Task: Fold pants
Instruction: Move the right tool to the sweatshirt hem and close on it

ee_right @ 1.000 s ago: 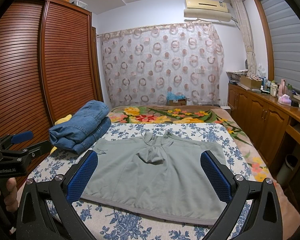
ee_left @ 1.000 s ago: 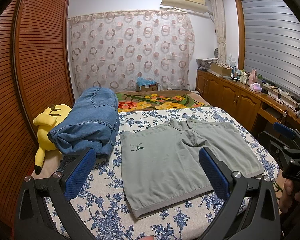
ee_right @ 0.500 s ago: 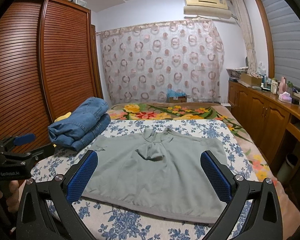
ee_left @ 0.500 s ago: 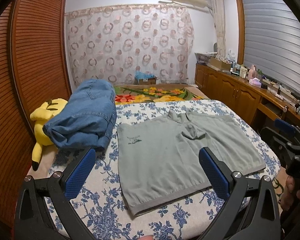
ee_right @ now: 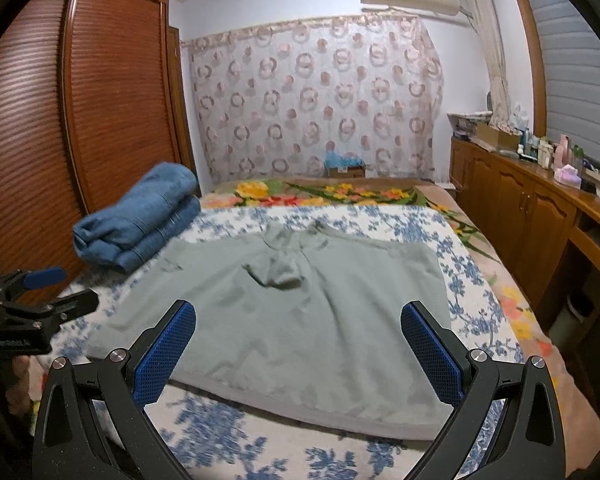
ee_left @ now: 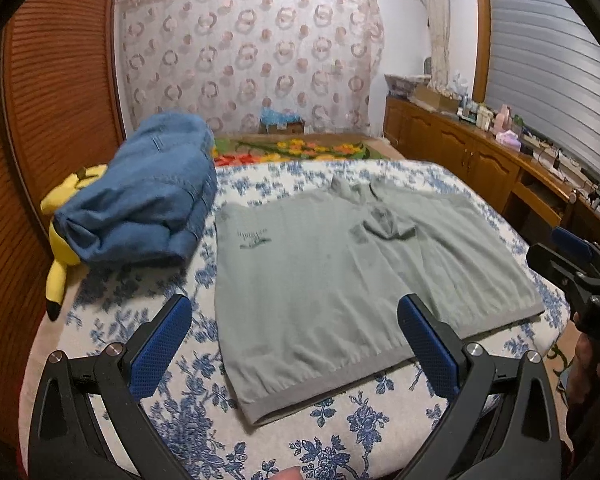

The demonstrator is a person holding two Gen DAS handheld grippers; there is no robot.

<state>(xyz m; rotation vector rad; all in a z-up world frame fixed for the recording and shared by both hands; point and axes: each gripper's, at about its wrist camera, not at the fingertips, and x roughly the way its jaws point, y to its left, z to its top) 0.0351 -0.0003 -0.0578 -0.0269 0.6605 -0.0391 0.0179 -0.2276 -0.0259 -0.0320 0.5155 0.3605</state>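
Over by the louvred wooden wardrobe (ee_left: pixel 48 92) a yellow plush toy (ee_left: pixel 62 236) lies at the bed's left edge, half under a bulky folded stack of blue denim jeans (ee_left: pixel 148 200), thick and stiff with visible seams.

The left claw (ee_left: pixel 294 344) hangs wide apart above the near edge of the bed, released, its two black arms ending in blue, finely dimpled pads (ee_left: pixel 160 346). It grips nothing and touches nothing; the cloth lies beyond and below it.

Between the pads lie the grey-green pants (ee_left: pixel 340 280), short-legged and spread flat on the bed (ee_left: pixel 180 412), whose cover is white with a blue flower print. The fabric looks soft and thin, with a ribbed band along the near edge, a small dark printed logo toward the left side, and a rumpled fold near the middle at the far end. The jeans sit just beside the pants' left edge.

The right claw (ee_right: pixel 298 344) is likewise spread wide and empty, its blue textured pads (ee_right: pixel 430 352) hovering over the near band of the pants without contact.

Along the right wall runs a wooden bench (ee_right: pixel 540 184) with panelled cabinet doors, crowded with bottles and boxes. At the head of the bed lies a bright flowered blanket (ee_right: pixel 332 194), and behind it hangs a sheer curtain (ee_right: pixel 316 96) patterned with rings.
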